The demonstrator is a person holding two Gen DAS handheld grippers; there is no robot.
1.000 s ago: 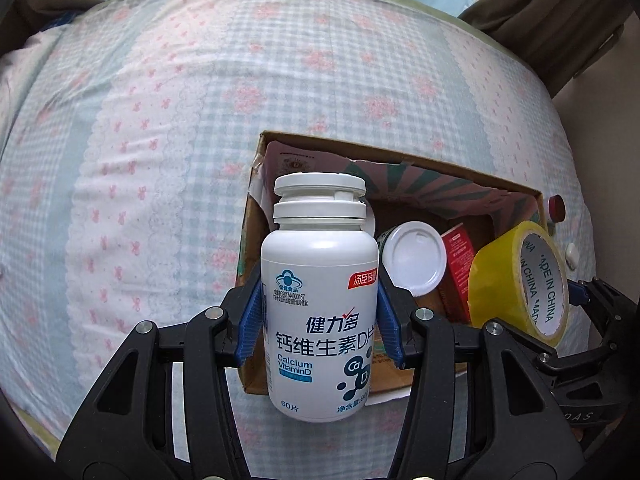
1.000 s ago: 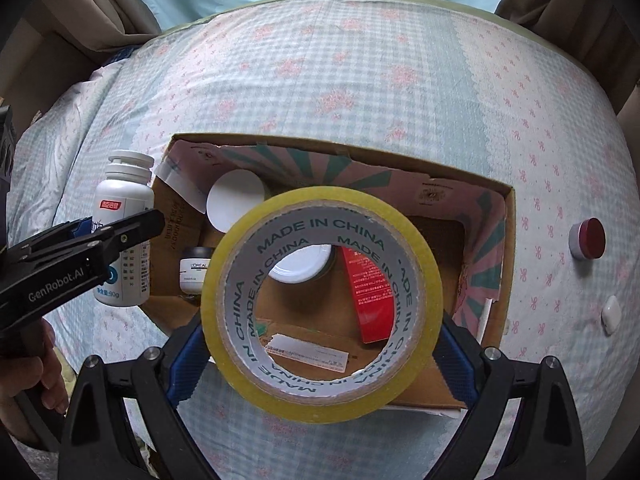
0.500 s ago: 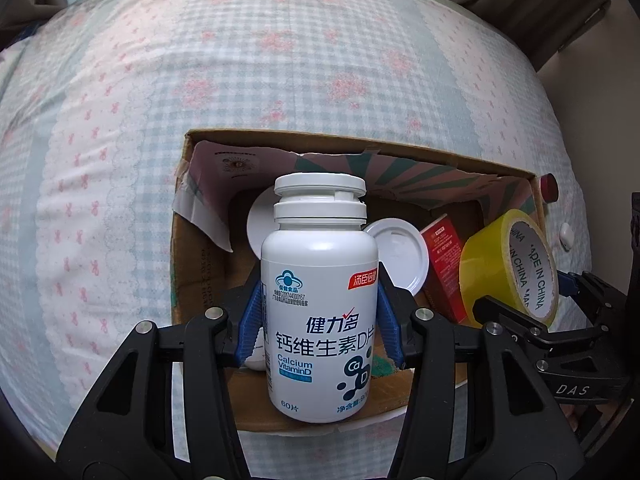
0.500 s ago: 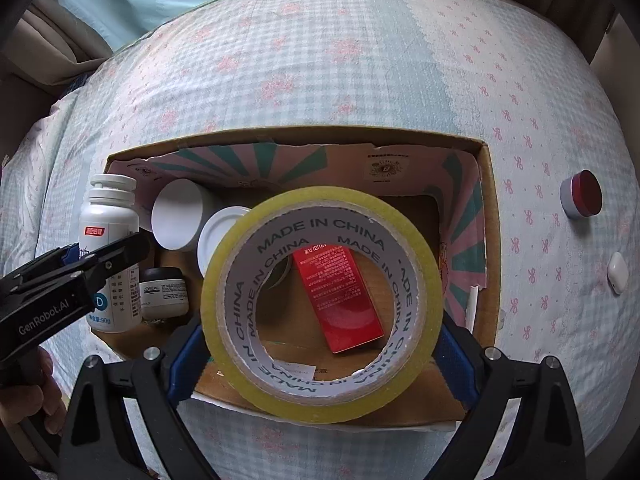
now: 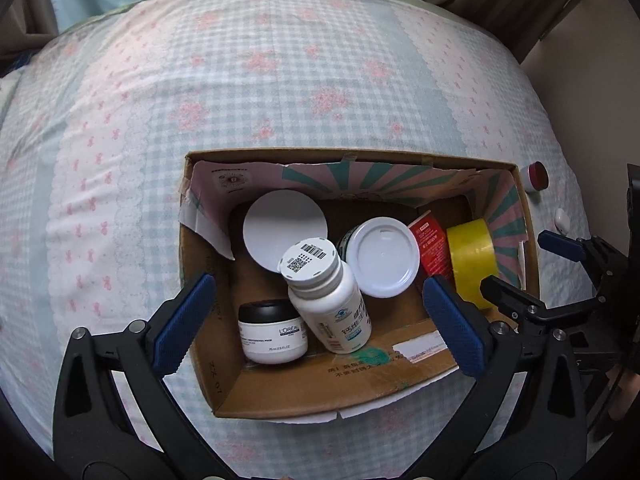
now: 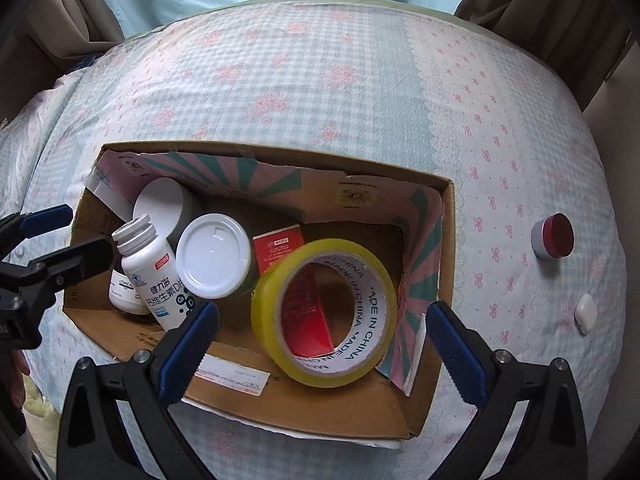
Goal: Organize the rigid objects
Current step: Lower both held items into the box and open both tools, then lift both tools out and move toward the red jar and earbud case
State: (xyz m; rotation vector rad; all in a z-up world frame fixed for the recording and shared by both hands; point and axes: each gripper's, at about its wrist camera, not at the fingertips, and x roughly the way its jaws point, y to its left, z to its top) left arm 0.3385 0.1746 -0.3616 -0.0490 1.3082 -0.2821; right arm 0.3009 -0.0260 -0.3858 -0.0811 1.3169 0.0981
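The left tongs (image 5: 316, 320) stand spread wide above the near left part of the cardboard box (image 5: 304, 394), gripping nothing; their blue pads (image 5: 182, 322) are clear of everything. The right tongs (image 6: 322, 344) are likewise wide apart over the box's near right corner, empty.

Inside the box, the white vitamin bottle (image 5: 328, 300) stands tilted, its capped top leaning toward the far wall, just beside a small white jar with a black lid (image 5: 272, 332) at its left. Behind it are a white round container (image 5: 285, 230) and a jar with a white lid (image 5: 382, 256); whether the bottle touches them I cannot tell. A red carton (image 5: 432, 248) lies right of the lidded jar, and the yellow tape roll (image 6: 324, 312) rests tilted on its edge against the carton, near the box's right wall.

The box sits on a bed with a pale blue checked cover with pink flowers (image 6: 320, 80). On the cover, right of the box and apart from it, are a small red-topped cap (image 6: 554, 236) and a small white object (image 6: 586, 312). Brown curtains (image 6: 540, 8) hang at the far corners.
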